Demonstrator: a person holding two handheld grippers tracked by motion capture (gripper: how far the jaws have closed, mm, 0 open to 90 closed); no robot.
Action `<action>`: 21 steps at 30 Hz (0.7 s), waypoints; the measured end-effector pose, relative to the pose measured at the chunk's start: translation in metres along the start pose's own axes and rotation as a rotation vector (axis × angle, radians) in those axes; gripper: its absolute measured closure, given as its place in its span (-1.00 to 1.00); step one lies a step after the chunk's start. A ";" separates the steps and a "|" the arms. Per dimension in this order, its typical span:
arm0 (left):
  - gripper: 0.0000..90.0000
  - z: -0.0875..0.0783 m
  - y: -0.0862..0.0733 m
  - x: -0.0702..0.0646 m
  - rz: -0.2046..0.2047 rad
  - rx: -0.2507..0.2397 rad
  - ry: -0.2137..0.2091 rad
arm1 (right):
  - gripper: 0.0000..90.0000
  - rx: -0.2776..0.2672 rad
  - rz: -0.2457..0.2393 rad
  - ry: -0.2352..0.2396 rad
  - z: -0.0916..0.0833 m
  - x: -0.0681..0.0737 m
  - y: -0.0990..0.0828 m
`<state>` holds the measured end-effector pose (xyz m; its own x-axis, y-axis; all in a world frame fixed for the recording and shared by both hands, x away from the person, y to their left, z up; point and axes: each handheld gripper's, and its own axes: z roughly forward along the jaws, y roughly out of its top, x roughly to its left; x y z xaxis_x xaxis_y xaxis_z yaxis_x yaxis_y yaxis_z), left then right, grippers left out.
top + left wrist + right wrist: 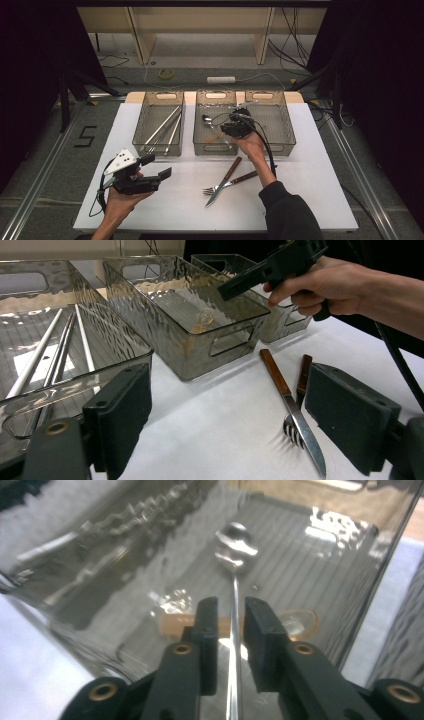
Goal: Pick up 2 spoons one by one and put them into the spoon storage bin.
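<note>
**Spoon lying between slightly parted jaws in the middle bin**

Nearest the person, the left gripper (159, 167) is held low over the white table (310, 200) at its front left, with its jaws spread wide and nothing between them. In the left gripper view, bare table surface is seen between the two black jaws.

Just beyond, near the middle of the table, a knife (223, 181) and a fork (231, 182) with brown handles are laid crossing one another, the knife blade resting over the fork's tines (291, 432).

Farther back, three clear ribbed bins are set in a row. The right gripper (235, 127) is lowered into the middle bin (200, 145) by the person's right hand (250, 145), its cable trailing along the forearm. Its jaws are parted only a little, and in the right gripper view the thin shaft of a spoon (235, 560) is seen running between them; a narrow gap shows on each side of the shaft, so the pads are not pressed on it. The spoon's bowl is pointed away from the gripper, and the spoon is lying on the bin's floor.

The left bin (141, 125) is occupied by several long metal rods (165, 127), laid lengthwise. The right bin (285, 127) is placed just beside the middle one, at the far right of the row.
</note>
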<state>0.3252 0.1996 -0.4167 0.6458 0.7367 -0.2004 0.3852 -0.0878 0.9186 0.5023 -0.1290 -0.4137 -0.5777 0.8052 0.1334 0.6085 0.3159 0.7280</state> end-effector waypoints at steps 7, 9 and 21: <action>-0.59 0.000 0.000 0.000 0.001 -0.002 0.001 | 0.37 -0.036 -0.066 0.116 -0.026 0.008 -0.005; -0.59 0.000 0.000 0.000 0.000 -0.003 0.002 | 0.28 -0.044 -0.092 0.149 -0.033 0.011 -0.011; -0.59 -0.001 0.001 0.001 -0.010 -0.017 0.000 | -0.06 -0.042 -0.157 0.209 -0.040 0.025 -0.055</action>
<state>0.3254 0.2013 -0.4160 0.6423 0.7373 -0.2094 0.3800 -0.0691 0.9224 0.4329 -0.1462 -0.4232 -0.7658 0.6254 0.1499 0.4823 0.4043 0.7771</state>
